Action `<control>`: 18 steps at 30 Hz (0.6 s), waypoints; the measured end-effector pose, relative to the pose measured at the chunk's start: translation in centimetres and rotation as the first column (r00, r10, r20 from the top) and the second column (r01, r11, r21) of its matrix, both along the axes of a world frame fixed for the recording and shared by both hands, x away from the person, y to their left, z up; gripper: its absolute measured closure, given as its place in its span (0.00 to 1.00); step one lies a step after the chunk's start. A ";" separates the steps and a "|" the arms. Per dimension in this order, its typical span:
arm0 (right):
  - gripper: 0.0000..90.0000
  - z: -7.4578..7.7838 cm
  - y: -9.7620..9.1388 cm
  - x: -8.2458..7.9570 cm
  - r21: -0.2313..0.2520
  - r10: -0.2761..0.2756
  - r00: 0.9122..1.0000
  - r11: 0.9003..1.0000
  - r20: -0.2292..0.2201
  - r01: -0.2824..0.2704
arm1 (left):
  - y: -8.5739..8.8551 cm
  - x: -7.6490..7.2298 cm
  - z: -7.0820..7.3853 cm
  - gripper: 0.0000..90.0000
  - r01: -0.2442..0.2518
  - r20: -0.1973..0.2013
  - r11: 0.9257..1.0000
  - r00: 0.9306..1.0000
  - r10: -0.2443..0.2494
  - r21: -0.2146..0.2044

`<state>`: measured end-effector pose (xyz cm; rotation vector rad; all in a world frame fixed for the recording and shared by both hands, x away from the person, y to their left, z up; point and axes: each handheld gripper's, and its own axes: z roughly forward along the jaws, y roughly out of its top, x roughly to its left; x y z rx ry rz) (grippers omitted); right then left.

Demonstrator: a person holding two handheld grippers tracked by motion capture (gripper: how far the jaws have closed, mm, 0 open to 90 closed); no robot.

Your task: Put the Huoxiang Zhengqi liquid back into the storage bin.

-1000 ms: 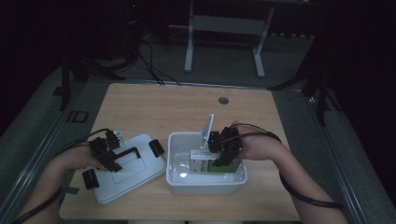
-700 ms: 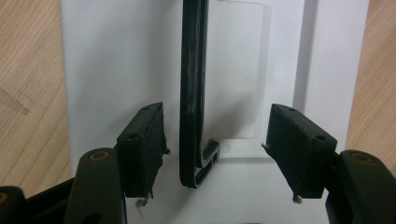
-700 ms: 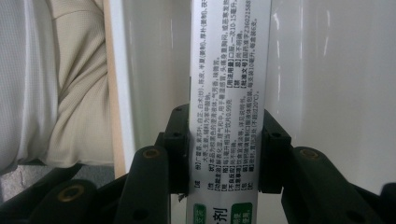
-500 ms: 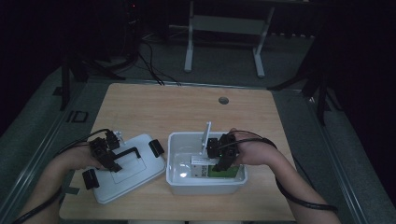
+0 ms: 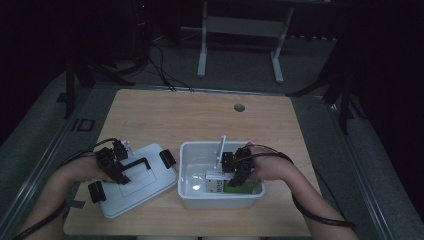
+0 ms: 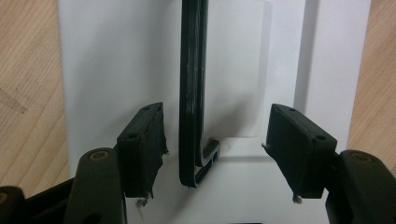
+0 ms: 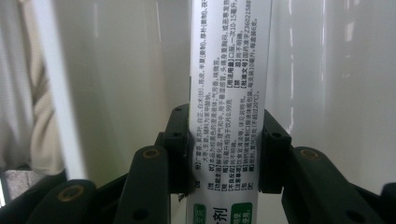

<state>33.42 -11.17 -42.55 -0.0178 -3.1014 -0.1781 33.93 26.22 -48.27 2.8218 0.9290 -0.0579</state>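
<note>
The right gripper [image 7: 226,154] is clamped on a white printed box [image 7: 229,84], putting it into the white plastic tub [image 5: 190,150] near the table's front edge. The left gripper [image 6: 215,149] stays open over the white lid's black handle [image 6: 192,93]. Next, let go gently

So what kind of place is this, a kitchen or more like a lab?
More likely a lab or recording studio than a kitchen. A bare wooden table stands in a dark room, cables trail over the grey floor behind it, and metal stand legs rise beyond.
</note>
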 end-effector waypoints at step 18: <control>0.70 -2.6 -0.4 -0.2 -0.006 0.012 0.999 1.000 -0.038 -0.013 | -0.2 0.1 -0.3 0.42 0.006 -0.002 1.000 1.000 -0.006 0.003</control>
